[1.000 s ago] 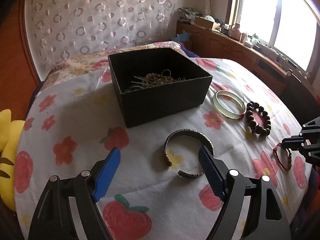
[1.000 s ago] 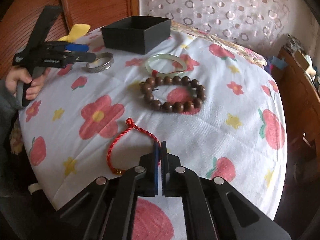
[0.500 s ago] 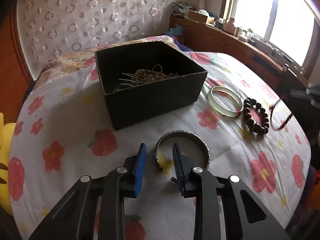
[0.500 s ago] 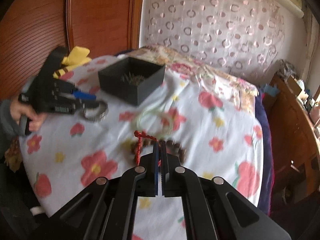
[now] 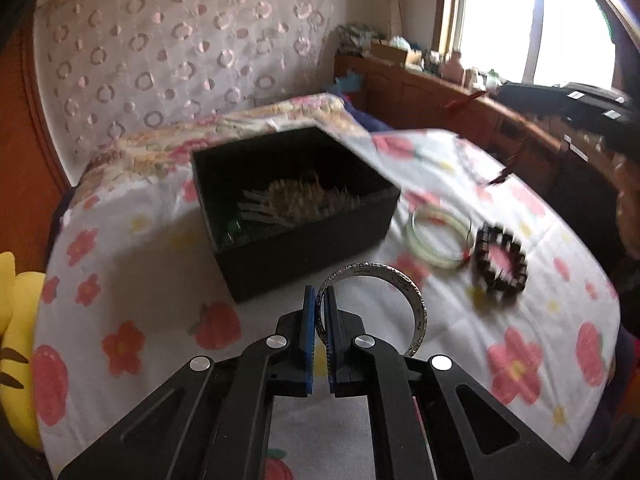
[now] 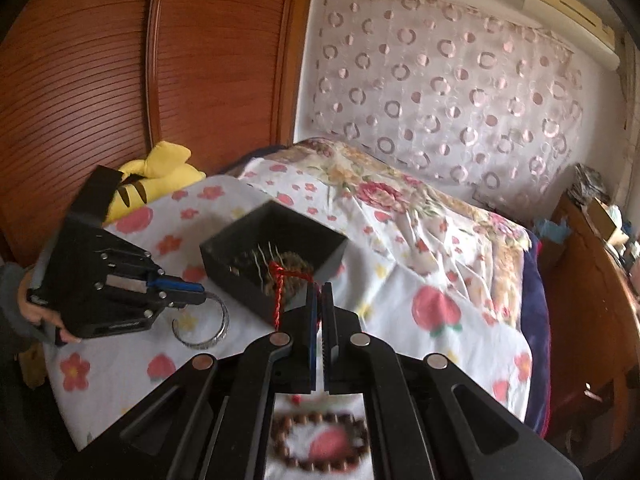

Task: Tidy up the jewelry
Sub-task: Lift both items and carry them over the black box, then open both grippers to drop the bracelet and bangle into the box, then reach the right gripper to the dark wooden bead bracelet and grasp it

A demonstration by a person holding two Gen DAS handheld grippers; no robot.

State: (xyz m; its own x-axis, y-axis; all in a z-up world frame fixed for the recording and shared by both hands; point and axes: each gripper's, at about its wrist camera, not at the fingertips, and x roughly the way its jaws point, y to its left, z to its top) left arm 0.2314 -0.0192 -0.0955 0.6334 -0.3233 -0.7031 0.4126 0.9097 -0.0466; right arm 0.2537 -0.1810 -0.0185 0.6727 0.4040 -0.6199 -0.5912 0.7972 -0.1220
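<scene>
My left gripper [image 5: 320, 300] is shut on the silver cuff bracelet [image 5: 404, 284] and holds it up just in front of the black box [image 5: 304, 248]. The box holds beads and hairpins [image 5: 296, 196]. My right gripper [image 6: 319, 292] is shut on the red cord bracelet [image 6: 277, 292], which hangs in the air in front of the box [image 6: 240, 272]. The left gripper [image 6: 176, 292] with the cuff [image 6: 216, 332] shows in the right wrist view. A green jade bangle [image 5: 436, 236] and a dark wooden bead bracelet [image 5: 500, 260] lie on the cloth right of the box.
The floral cloth [image 5: 140, 280] covers a bed. A yellow plush toy [image 5: 12, 320] lies at the left edge. A wooden cabinet [image 5: 440, 100] runs along the right under the window. The bead bracelet [image 6: 320, 440] lies below my right gripper.
My left gripper closed on the silver cuff and lifted it off the cloth. My right gripper raised the red cord bracelet and carried it toward the box.
</scene>
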